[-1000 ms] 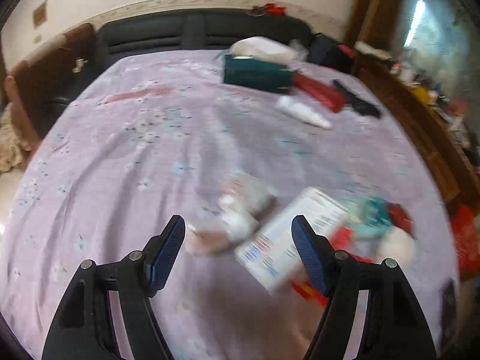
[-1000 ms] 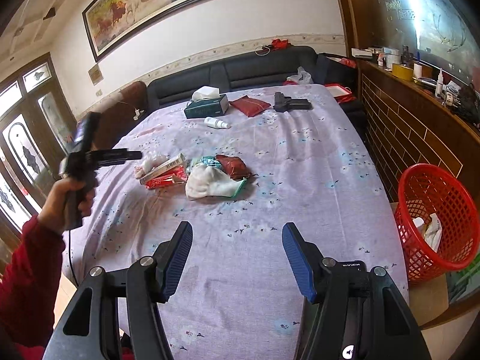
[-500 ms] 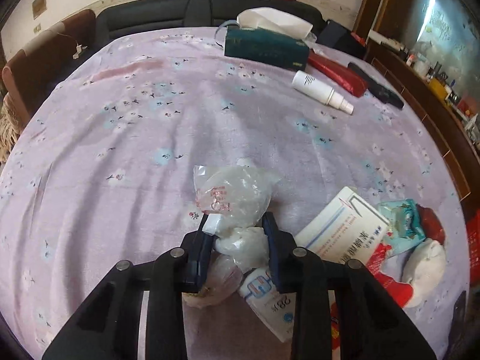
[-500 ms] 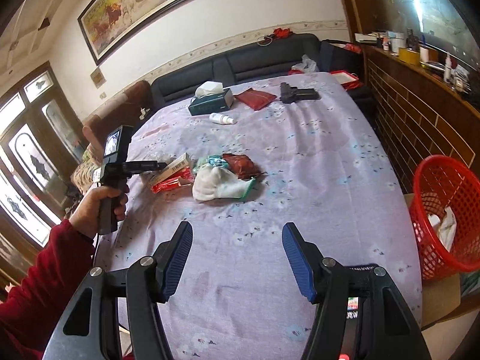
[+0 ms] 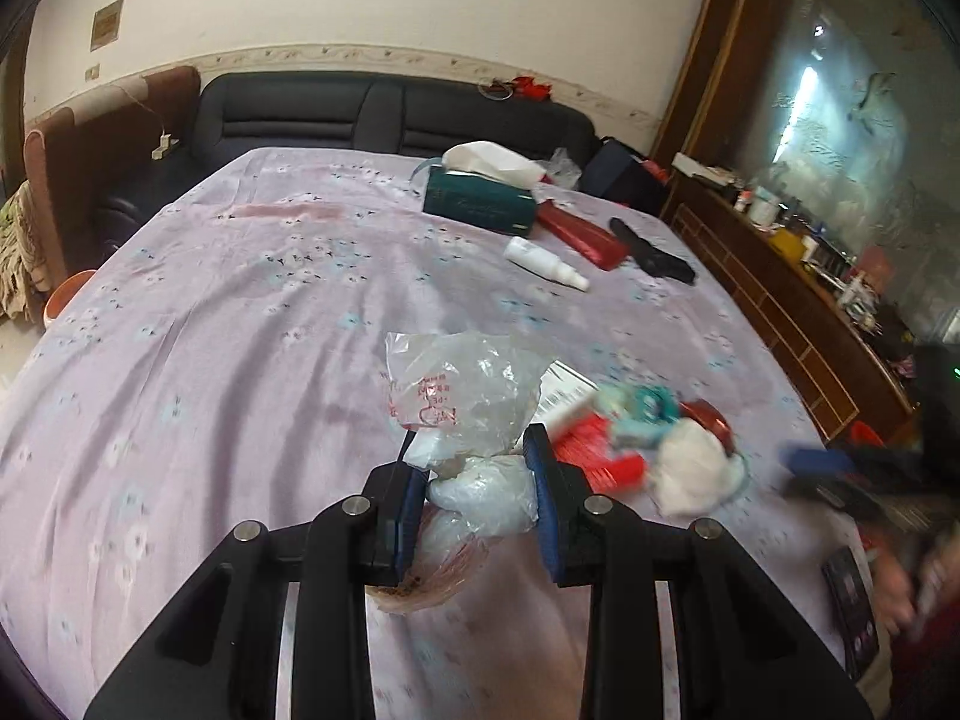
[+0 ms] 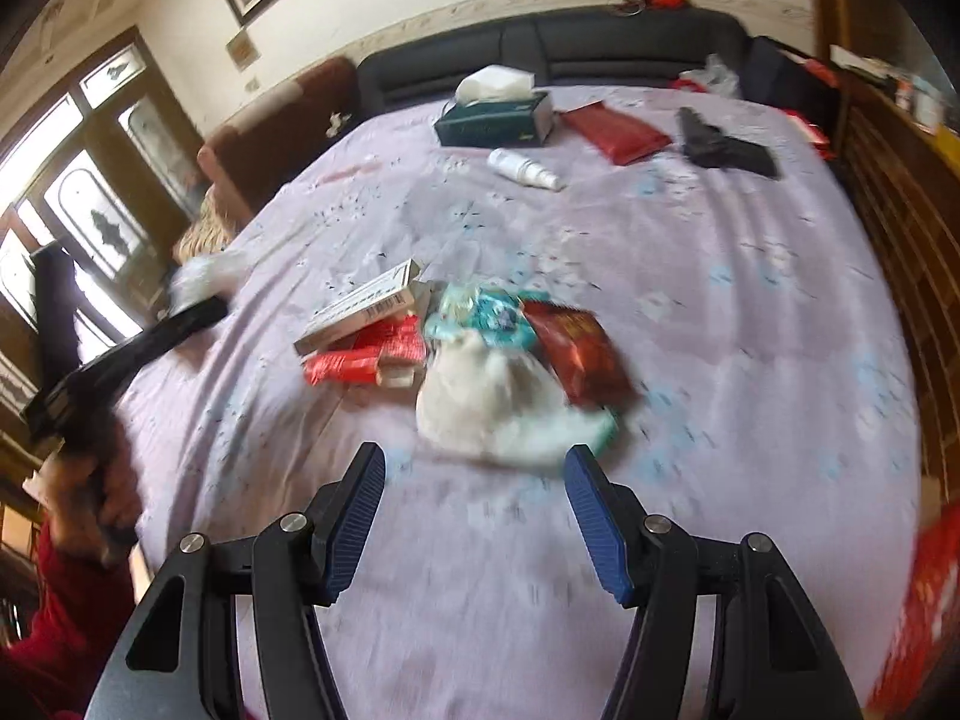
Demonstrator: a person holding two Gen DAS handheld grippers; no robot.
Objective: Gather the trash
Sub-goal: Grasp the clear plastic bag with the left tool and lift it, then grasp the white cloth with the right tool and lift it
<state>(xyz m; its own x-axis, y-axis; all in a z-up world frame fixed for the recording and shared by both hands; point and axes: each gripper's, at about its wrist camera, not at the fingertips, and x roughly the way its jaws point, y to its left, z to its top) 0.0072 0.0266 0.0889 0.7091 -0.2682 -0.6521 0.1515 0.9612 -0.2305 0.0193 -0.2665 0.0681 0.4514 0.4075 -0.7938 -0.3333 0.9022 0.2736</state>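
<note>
- Room with a dark sofa at the far wall; a big bench (image 5: 240,312) under a lilac flowered cloth carries everything.
- Left gripper (image 5: 474,501): jaws nearly closed, pinching a crumpled clear plastic bag (image 5: 474,414). The bag appears lifted off the cloth, its top ballooning above the jaws; it shows as a blurred white wad at the jaw tips in the right wrist view.
- Right gripper (image 6: 474,501): jaws about half open, nothing between them, hovering over the cloth just short of the trash pile.
- Pile left on the bench, all touching or overlapping: white crumpled wad (image 6: 486,402), teal wrapper (image 6: 486,312), dark red foil packet (image 6: 579,354), white carton (image 6: 360,306) lying on a red box (image 6: 366,354).
- Far end, likely not trash: green tissue box (image 6: 492,120), white spray bottle (image 6: 522,168), red pouch (image 6: 615,132), black gun-shaped object (image 6: 720,144).
- Red blur at the lower right edge of the right wrist view; cannot tell what it is.
- Progress, as judged: early. One bag in hand and not yet dropped anywhere, the pile untouched. The white wad looks like the right gripper's nearest target.
</note>
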